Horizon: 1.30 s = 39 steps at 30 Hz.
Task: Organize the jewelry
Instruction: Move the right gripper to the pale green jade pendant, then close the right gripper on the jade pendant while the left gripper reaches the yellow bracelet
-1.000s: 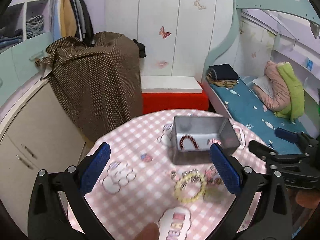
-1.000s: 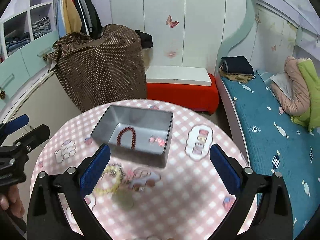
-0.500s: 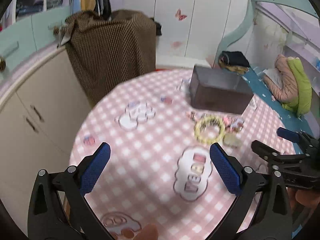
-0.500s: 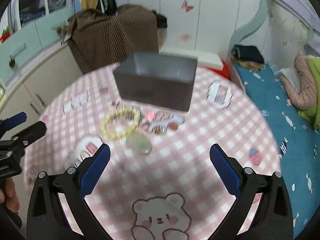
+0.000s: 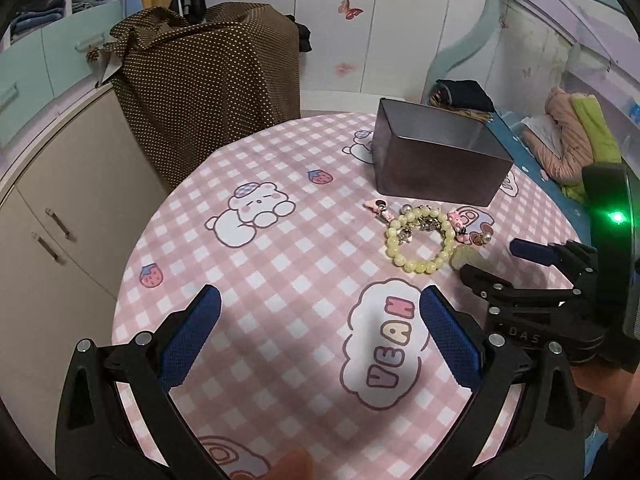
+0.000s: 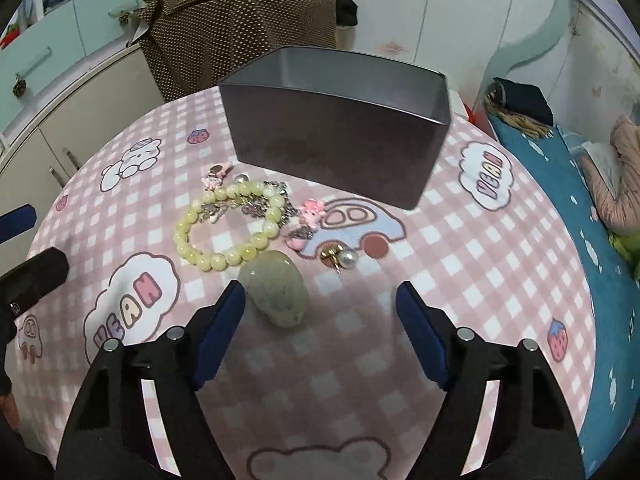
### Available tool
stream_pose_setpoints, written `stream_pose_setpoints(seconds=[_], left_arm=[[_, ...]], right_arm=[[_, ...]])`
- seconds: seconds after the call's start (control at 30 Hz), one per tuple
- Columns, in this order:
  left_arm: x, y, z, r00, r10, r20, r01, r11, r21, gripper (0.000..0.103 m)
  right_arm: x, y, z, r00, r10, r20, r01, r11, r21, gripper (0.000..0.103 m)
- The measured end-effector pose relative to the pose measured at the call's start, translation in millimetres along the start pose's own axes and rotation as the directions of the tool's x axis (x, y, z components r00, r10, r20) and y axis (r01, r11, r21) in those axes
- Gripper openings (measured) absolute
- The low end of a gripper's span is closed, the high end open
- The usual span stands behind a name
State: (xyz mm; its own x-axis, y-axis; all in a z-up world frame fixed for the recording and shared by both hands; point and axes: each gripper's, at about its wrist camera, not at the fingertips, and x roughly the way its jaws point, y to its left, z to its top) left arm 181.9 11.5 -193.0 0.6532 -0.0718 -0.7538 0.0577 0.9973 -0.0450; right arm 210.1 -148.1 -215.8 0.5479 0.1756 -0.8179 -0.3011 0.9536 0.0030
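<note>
**Both tongs drop low toward the loose jewelry**

A second ago both cameras looked down into the grey tin box (image 6: 336,136), where a dark red bracelet lay. Now they sit lower and nearer, so only the box's outer wall shows. That suggests the next pickup is starting.

The right tongs (image 6: 320,312) are spread wide and empty, with the pale green stone pendant (image 6: 276,292) just beside the left pad. The left tongs (image 5: 316,332) are likewise spread and empty over bare pink checked surface (image 5: 280,264).

The right view resolves the yellow bead bracelet (image 6: 224,228), pink charms and pearl earring (image 6: 344,258). The left view alone shows the right tongs approaching from the side.
</note>
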Motion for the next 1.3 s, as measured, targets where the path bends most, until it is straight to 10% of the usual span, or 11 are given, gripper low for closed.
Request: stream_pose_setpoints(seconds=[0.27,1.07,1.13,1.3], left_arm=[[9,-7,4,1.000,-0.010,-0.014,0.011,1.000,0.024,0.099],[64,-35,30,0.997,-0.039,-0.070,0.043,0.997,0.065,0.098],[74,-35,30,0.994,-0.035,-0.102,0.041,0.997,0.065,0.063],[81,-38,29,0.993,-0.033,-0.117,0.044,0.994,0.097,0.043]], right_arm=[[1,11,4,1.000,0.024,0.012,-0.023,0.999,-0.039,0.028],[-26,-24,-6,0.999,0.025,0.046,-0.028,0.997,0.067,0.027],[-26,-25,-7,0.999,0.026,0.046,-0.029,0.997,0.068,0.027],[-29,-27,-8,0.998,0.025,0.050,-0.028,0.997,0.075,0.028]])
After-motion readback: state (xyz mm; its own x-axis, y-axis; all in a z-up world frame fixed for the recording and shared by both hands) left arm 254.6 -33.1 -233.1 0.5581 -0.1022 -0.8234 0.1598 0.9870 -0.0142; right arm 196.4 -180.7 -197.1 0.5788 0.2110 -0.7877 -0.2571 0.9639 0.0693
